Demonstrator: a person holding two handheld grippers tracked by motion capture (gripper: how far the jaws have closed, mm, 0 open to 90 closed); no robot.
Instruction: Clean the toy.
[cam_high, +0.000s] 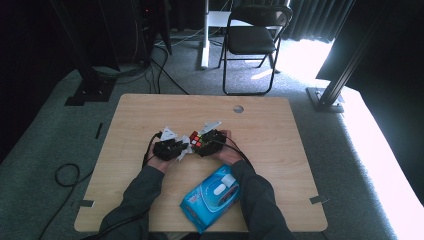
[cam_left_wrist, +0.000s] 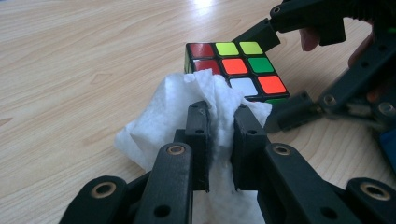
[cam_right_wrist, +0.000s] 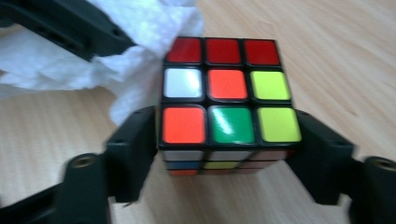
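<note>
Your left gripper (cam_left_wrist: 219, 116) has its jaws pinched nearly together on a crumpled white wipe (cam_left_wrist: 180, 109), the cloth's loose edge lying against the near corner of the puzzle cube (cam_left_wrist: 236, 70); your right gripper (cam_right_wrist: 226, 140) clamps the cube (cam_right_wrist: 229, 95) by two opposite sides, jaws spread to its width, red row on the far edge of the top face. Both meet near the middle of the wooden surface (cam_high: 300, 150); a blue wipes pack (cam_high: 212, 197) lies nearer you, between your sleeves.
</note>
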